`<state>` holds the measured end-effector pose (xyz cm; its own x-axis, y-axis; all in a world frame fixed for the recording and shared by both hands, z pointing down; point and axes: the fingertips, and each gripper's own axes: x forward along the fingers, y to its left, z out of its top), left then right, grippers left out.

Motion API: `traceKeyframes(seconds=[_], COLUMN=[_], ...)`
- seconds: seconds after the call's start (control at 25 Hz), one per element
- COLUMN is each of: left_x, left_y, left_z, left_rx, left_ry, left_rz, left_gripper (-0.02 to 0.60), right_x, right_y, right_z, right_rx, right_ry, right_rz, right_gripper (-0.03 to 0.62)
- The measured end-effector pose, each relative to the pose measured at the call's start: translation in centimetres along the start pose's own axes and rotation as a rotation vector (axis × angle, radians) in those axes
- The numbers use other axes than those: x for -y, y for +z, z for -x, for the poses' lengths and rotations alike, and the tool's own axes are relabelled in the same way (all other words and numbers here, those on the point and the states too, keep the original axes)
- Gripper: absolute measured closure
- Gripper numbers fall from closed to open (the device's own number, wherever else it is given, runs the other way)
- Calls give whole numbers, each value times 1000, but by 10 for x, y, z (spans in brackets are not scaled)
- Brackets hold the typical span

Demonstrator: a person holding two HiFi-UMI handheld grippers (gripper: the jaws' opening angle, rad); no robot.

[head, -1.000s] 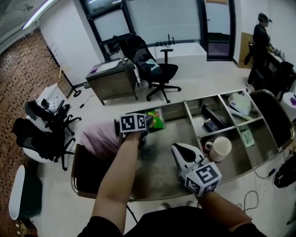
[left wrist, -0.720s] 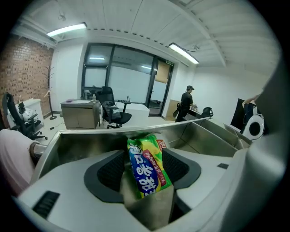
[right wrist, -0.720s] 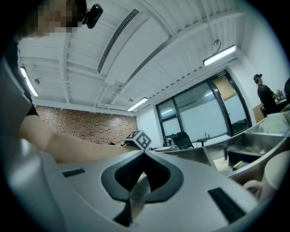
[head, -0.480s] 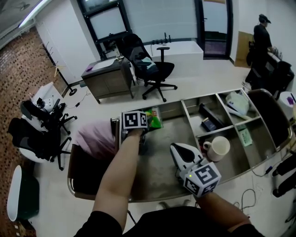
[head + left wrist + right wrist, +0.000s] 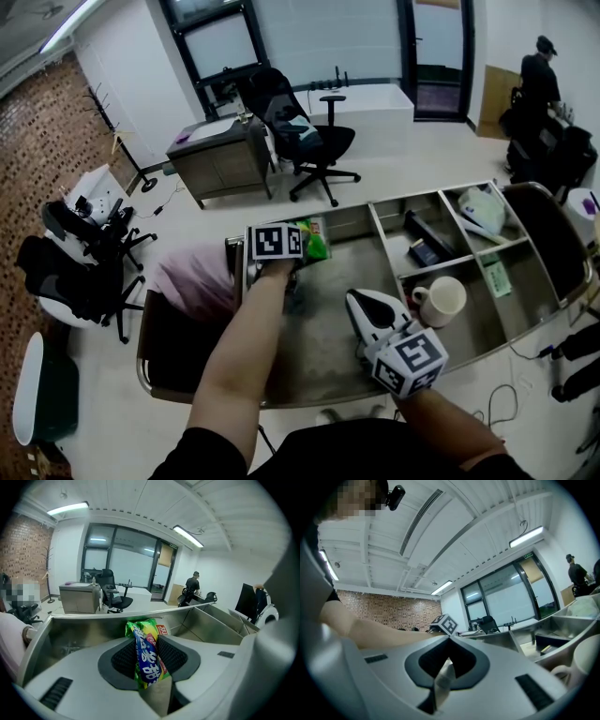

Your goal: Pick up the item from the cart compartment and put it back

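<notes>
- Two hand-held grippers are in view, one in each of the person's hands, and both are over the one metal cart (image 5: 323, 352).
- One snack bag (image 5: 314, 240) is here. It is green with a blue stripe, and it sits at the far side of the cart's big compartment, close to the back wall.
- The left hand-held gripper (image 5: 146, 644) is right on the snack bag. Its jaws have just been closing, and now the two dark pads pinch the bag from both sides. The top of the bag sticks out past the tips.
- The right hand-held gripper (image 5: 366, 312) is nearer the person, well apart from the bag. Its jaws are together and nothing is between them.
- One white mug (image 5: 446, 300) stands in a smaller compartment to the right, just beside the right hand-held gripper.
- One white bag (image 5: 486, 208) lies in the far right compartment.
- One person (image 5: 539, 80) stands far off across the room.
</notes>
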<state>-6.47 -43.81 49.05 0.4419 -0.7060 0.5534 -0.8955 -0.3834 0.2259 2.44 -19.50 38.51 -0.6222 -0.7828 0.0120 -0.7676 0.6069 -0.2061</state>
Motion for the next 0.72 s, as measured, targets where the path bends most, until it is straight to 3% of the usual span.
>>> traceKeyframes(seconds=[0.28,0.72], left_x=[12,43], left_y=[10,33], left_z=[21,120], left_rx=[36,257], left_ry=[-7,-37], left_rz=[-46,-97], left_gripper=[468,471], right_x=[0,-6], right_y=[0,-3], right_z=[1,-2], right_rx=[3,-8], right_ry=[6,38], right_rz=[-4,-5], right_gripper=[579,579])
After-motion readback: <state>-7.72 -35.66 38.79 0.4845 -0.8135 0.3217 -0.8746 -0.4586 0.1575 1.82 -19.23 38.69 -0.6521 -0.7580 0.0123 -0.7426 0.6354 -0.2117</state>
